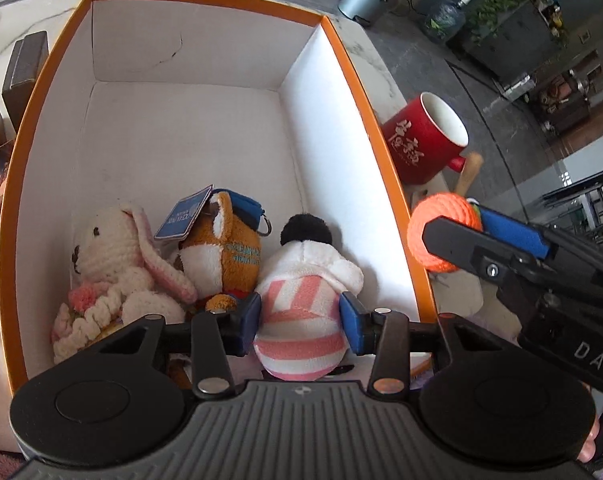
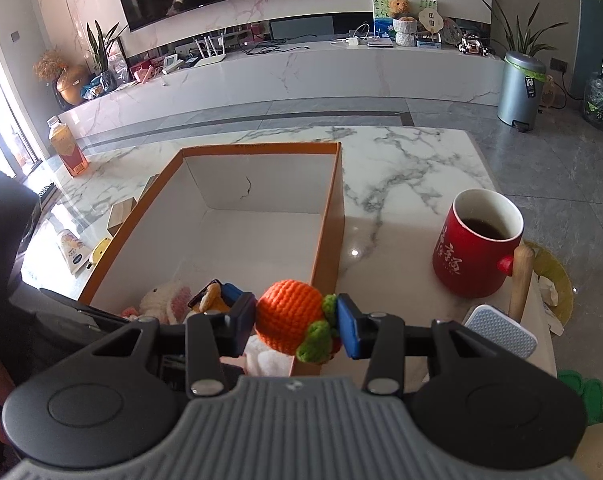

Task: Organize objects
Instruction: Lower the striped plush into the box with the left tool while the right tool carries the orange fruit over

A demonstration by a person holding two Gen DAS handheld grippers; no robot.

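An orange-rimmed white box (image 1: 341, 52) holds a cream crocheted bunny (image 1: 113, 256), an orange plush with a blue tag (image 1: 225, 252) and a pink-and-white striped plush with a black pompom (image 1: 301, 316). My left gripper (image 1: 300, 322) is shut on the striped plush, low inside the box at its near end. My right gripper (image 2: 297, 322) is shut on an orange crocheted ball with green leaves (image 2: 289, 316), held above the box's (image 2: 333, 216) near right corner. The right gripper with the ball (image 1: 441, 236) also shows in the left wrist view, just outside the box's right wall.
A red mug (image 2: 477, 248) with dark liquid stands on the marble table (image 2: 401, 168) right of the box, with a wooden handle (image 2: 521, 280) beside it. An orange drink bottle (image 2: 67, 148) and small packages (image 2: 73, 254) lie left of the box. Dark boxes (image 1: 25, 72) stand at left.
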